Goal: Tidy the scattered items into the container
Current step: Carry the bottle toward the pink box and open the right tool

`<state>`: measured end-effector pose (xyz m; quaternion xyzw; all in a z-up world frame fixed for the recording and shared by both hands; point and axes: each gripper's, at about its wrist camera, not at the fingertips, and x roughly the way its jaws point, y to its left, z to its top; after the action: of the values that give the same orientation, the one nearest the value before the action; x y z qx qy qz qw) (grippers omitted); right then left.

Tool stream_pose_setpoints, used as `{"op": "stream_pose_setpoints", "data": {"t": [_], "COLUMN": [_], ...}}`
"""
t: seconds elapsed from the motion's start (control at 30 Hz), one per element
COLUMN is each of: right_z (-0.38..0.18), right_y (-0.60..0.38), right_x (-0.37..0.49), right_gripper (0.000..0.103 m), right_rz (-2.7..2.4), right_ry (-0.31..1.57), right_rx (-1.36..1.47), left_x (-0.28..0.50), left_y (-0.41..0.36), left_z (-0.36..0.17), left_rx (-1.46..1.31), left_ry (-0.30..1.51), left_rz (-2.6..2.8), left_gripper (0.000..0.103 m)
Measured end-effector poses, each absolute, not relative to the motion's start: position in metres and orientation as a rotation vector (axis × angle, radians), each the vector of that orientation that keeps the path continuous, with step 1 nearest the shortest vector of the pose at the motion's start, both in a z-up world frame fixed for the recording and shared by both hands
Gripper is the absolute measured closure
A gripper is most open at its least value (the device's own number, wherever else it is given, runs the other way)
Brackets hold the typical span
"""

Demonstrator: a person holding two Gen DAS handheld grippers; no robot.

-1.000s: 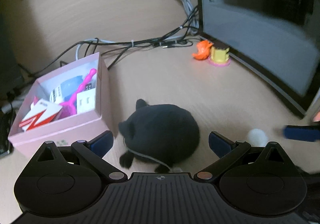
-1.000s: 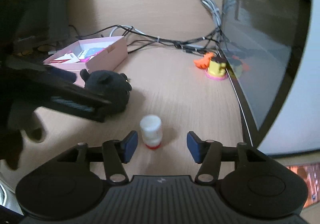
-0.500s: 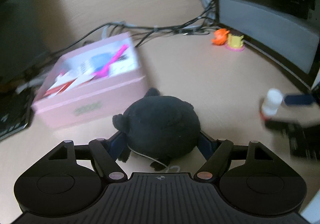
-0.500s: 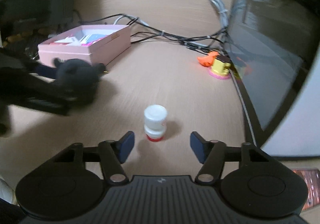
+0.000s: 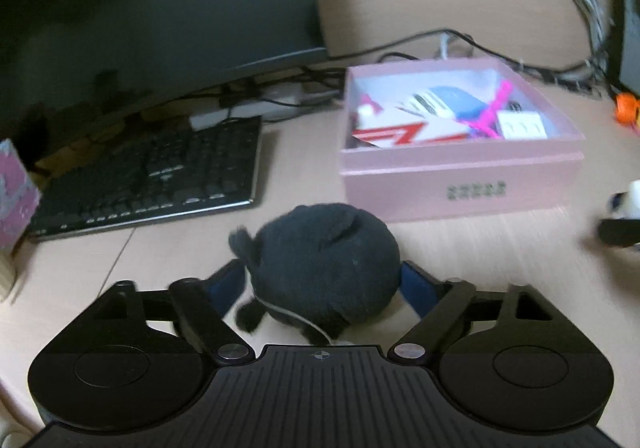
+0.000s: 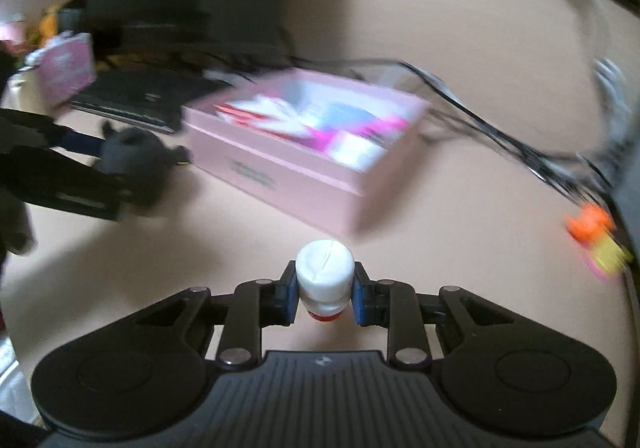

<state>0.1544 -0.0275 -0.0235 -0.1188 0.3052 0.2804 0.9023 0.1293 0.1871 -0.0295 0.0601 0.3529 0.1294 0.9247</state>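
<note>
My left gripper is shut on a black plush toy, held just in front of the pink box, which holds cards, a pink comb and other small items. My right gripper is shut on a small white bottle with a red base, off the desk, to the right of the box. The left gripper with the plush shows at the left of the right wrist view. The bottle shows at the right edge of the left wrist view.
A black keyboard lies left of the box below a dark monitor. Cables run behind the box. An orange and yellow toy sits at the right by another screen. A pink patterned box stands far left.
My right gripper has shut on the white bottle and lifted it toward the box. My left gripper has carried the plush toy leftward to the front of the box. Both views swung left.
</note>
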Motion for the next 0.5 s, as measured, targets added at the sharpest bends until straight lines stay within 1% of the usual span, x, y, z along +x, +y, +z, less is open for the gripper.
{"op": "stream_pose_setpoints", "data": {"t": [0.1,0.2,0.27,0.37,0.5], "right_z": [-0.024,-0.021,-0.015,-0.004,-0.008], "right_y": [-0.002,-0.001,-0.019,-0.06,-0.111], "right_x": [0.165,0.17,0.172,0.182,0.218], "right_gripper": [0.078,0.072,0.064,0.059,0.058], "right_rz": [0.616,0.607,0.57,0.47,0.135], "right_ry": [0.616,0.621,0.628,0.634,0.593], "right_rx": [-0.261,-0.268,-0.26,-0.215,-0.255], "left_x": [0.122,0.114,0.108,0.104,0.104], "left_y": [0.193,0.198,0.202,0.207,0.207], "left_z": [-0.026,-0.022,-0.017,-0.007,0.009], "left_rx": [0.104,0.075,0.037,-0.017,-0.036], "left_ry": [0.724,0.748,0.744,0.706,0.664], "left_rz": [0.242,0.213,0.208,0.198,0.16], "left_gripper": [0.007,0.006,0.005,0.004,0.003]}}
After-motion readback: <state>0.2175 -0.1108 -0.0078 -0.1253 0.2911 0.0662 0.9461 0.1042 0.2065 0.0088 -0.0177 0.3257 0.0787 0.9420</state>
